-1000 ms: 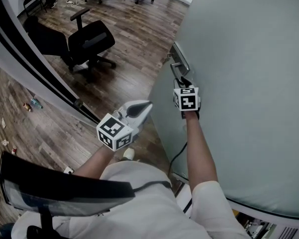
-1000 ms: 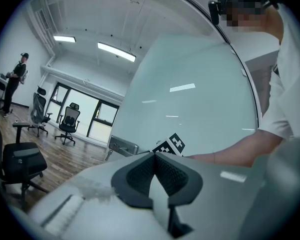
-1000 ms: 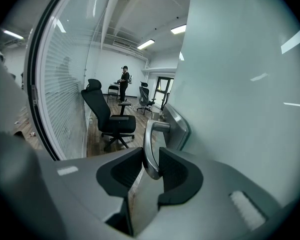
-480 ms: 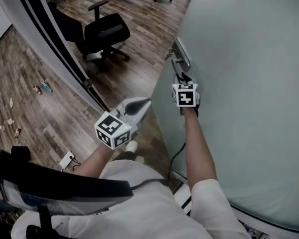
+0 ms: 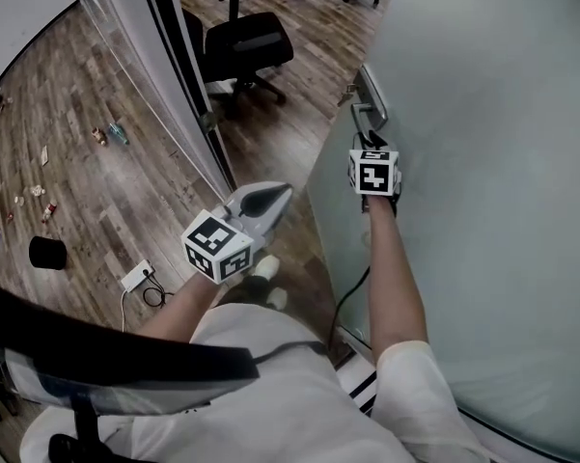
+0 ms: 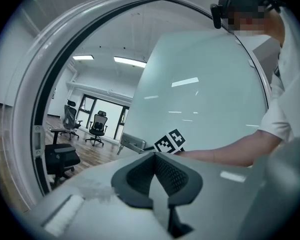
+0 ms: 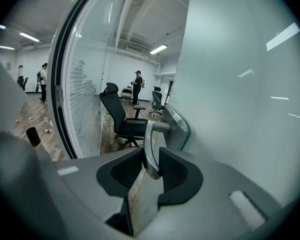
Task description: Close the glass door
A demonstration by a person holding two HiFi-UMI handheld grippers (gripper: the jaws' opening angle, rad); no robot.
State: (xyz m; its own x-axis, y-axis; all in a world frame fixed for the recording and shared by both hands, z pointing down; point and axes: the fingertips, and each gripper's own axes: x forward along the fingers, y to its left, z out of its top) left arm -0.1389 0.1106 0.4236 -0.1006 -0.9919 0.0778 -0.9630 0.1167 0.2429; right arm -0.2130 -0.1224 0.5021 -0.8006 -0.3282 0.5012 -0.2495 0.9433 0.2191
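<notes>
As the glass door (image 5: 483, 162) swings nearer its frame (image 5: 195, 80) than a second ago, the right gripper (image 7: 150, 166) pinches the handle (image 7: 147, 149) between its fingers (image 7: 177, 169). The left gripper (image 6: 153, 174) has its fingers pressed together, empty. Closing looks partway done.

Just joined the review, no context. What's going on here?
A person holds a gripper in each hand. The right gripper is clamped on the metal handle of the frosted glass door. The door is not yet closed: a gap shows between its edge and the door frame. The left gripper is shut and empty, beside the door's edge.
</notes>
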